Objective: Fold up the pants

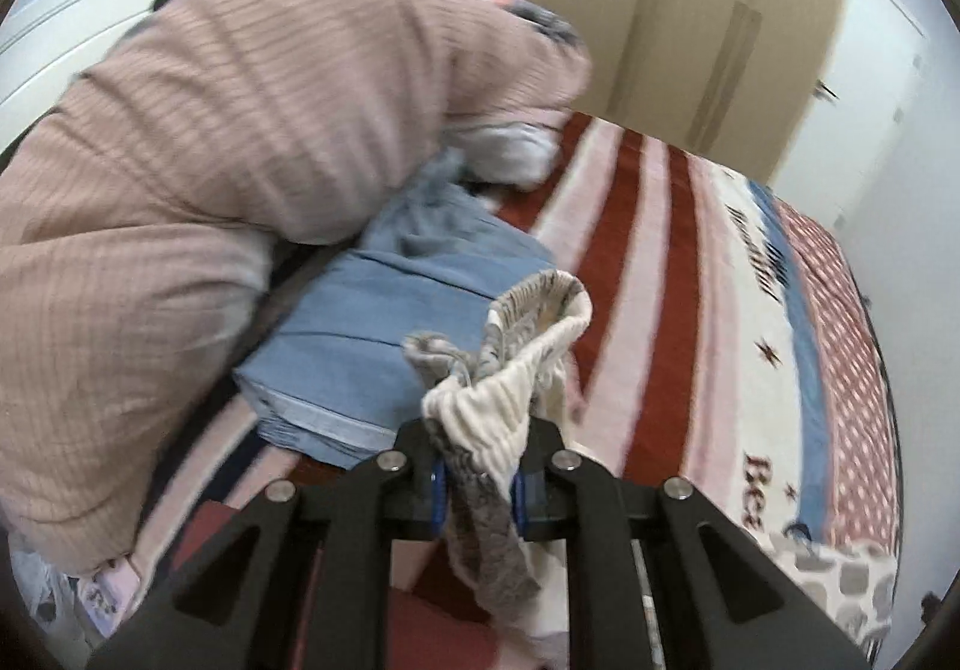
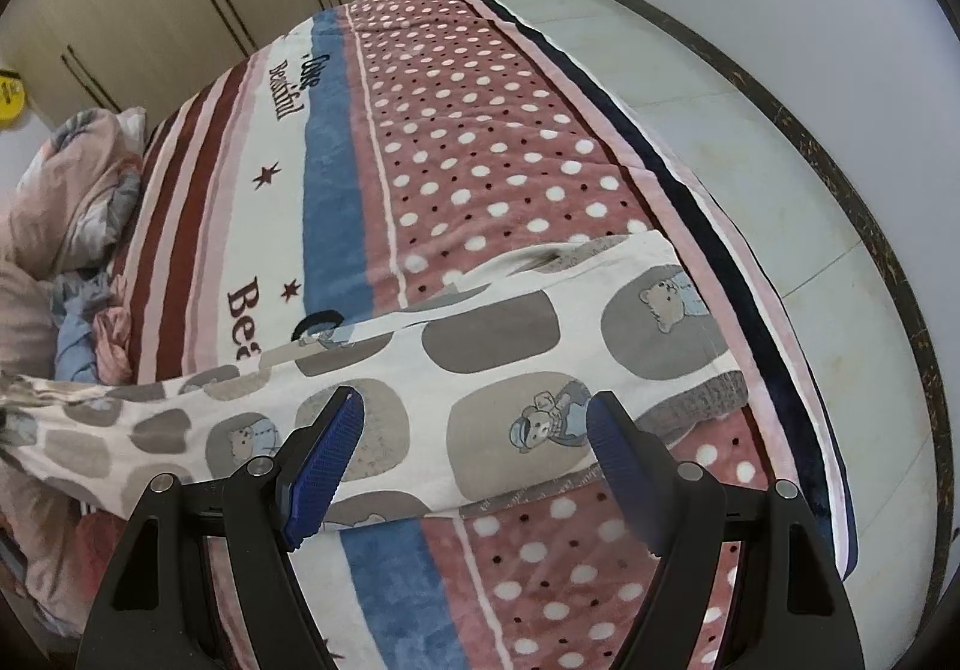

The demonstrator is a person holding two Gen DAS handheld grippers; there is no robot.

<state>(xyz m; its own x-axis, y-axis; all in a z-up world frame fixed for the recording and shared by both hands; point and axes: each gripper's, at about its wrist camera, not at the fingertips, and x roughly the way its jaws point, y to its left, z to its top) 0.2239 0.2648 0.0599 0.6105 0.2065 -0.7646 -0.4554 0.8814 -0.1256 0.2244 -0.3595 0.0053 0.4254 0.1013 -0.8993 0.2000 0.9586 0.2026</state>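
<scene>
**Pants half-lifted at the waistband, legs flat near the bed's edge**

My left gripper [image 1: 480,481] is clamped on the bunched waistband end of the pants [image 2: 498,364]; cream ribbed fabric and grey lining stand up between the blue pads, and a grey strip hangs down below them. My right gripper [image 2: 474,466] hangs spread wide above the leg section, touching nothing that I can see.

Edges and room: the pants' cuffs [image 2: 696,364] lie just beside the blanket's [image 2: 480,130] dark-bordered side edge, with tiled floor [image 2: 750,142] beyond it. Past the legs, the dotted and striped blanket runs bare toward the foot of the bed. On the left gripper's side, room is tight: a folded blue garment [image 1: 384,346] sits just beside the held waistband, with a pink ribbed duvet [image 1: 240,148] heaped against it. A beige wardrobe [image 1: 660,10] stands behind the bed.

Writing: the blanket reads "Come Beautiful" in dark script; nearer, only "Be" shows before the pants cover the rest.

Orientation: the long axis runs across the bed, waistband toward my left side, cuffs toward the right edge. The legs lie flat, one beside the other; the print shows grey patches with small bears
</scene>
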